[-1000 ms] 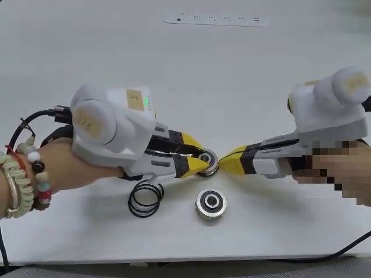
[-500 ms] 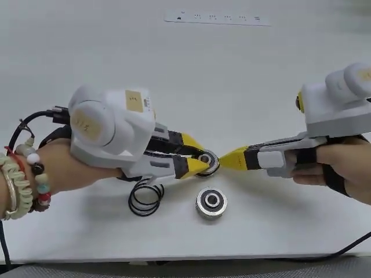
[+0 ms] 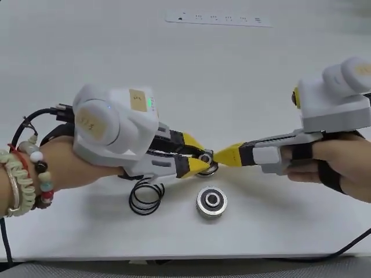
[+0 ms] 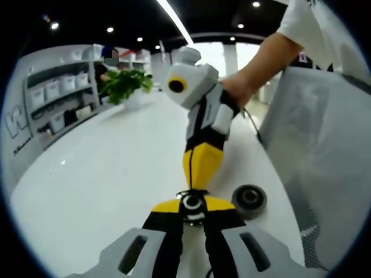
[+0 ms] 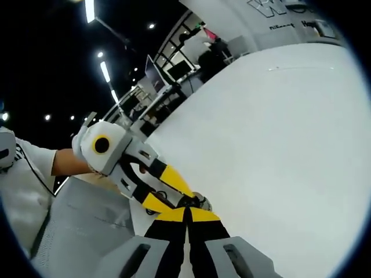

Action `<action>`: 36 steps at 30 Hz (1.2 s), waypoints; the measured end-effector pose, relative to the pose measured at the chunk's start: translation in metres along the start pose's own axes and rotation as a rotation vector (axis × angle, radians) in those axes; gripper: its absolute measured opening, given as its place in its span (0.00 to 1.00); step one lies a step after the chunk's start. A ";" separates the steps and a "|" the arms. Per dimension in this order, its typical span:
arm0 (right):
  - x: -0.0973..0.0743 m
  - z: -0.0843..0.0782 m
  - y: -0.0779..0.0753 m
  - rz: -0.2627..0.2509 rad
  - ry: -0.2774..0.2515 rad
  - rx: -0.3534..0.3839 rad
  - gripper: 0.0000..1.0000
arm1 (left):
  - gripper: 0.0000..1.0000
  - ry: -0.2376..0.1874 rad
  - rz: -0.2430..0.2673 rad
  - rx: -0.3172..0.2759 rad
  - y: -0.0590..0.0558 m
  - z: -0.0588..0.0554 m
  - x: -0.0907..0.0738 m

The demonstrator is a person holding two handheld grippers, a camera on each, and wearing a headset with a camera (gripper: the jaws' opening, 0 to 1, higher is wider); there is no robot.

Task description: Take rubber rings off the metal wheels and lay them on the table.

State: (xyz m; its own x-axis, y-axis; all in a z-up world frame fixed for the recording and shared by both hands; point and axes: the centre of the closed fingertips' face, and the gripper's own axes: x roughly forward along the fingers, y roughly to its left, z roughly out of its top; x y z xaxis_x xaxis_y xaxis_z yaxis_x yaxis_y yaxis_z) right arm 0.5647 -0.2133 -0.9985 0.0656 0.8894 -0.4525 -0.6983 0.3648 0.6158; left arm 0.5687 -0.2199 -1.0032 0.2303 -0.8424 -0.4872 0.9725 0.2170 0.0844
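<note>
Left gripper [image 3: 203, 161] is clamping the metal wheel [image 4: 192, 208] while right gripper's [image 3: 218, 155] closed jaws are apparently pinching its rubber ring [image 4: 185, 193]; a straight, even pull is advisable.

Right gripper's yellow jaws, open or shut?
Shut: in its own view the right gripper shows yellow tips meeting with no gap, at the small metal wheel held by the left gripper.

Left tongs [image 3: 204, 158], right tongs [image 3: 217, 155] yellow-tipped; rubber rings [image 3: 145, 198] black; metal wheel [image 4: 192, 207] silver-black; table [image 3: 174, 69] white.

R gripper [image 3: 216, 155] now closer to wheel [image 3: 205, 158]
</note>
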 end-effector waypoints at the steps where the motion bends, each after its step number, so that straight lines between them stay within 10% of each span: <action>1: 0.001 0.003 0.004 0.017 -0.014 0.008 0.00 | 0.13 0.000 0.000 0.000 0.000 0.000 0.000; 2: 0.004 0.013 0.023 0.119 -0.064 0.006 0.00 | 0.13 -0.002 0.001 -0.002 0.000 0.000 0.000; 5: 0.009 0.004 0.003 -0.036 0.041 -0.167 0.00 | 0.14 -0.022 0.003 -0.014 0.000 0.000 0.001; 8: 0.012 0.003 0.007 -0.012 0.019 -0.071 0.00 | 0.14 -0.029 0.013 -0.030 0.000 0.001 0.000; 22: -0.002 0.005 -0.001 -0.078 0.028 -0.101 0.00 | 0.17 -0.008 0.000 -0.010 -0.003 0.010 -0.008; 36: -0.022 0.014 0.007 -0.109 0.006 -0.129 0.00 | 0.35 -0.040 0.047 0.026 -0.004 0.029 -0.051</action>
State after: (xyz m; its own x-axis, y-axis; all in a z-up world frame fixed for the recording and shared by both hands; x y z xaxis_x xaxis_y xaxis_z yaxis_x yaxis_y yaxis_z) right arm 0.5678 -0.2264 -0.9751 0.1422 0.8448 -0.5159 -0.7729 0.4204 0.4753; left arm 0.5541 -0.1920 -0.9531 0.2765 -0.8509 -0.4467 0.9610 0.2445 0.1292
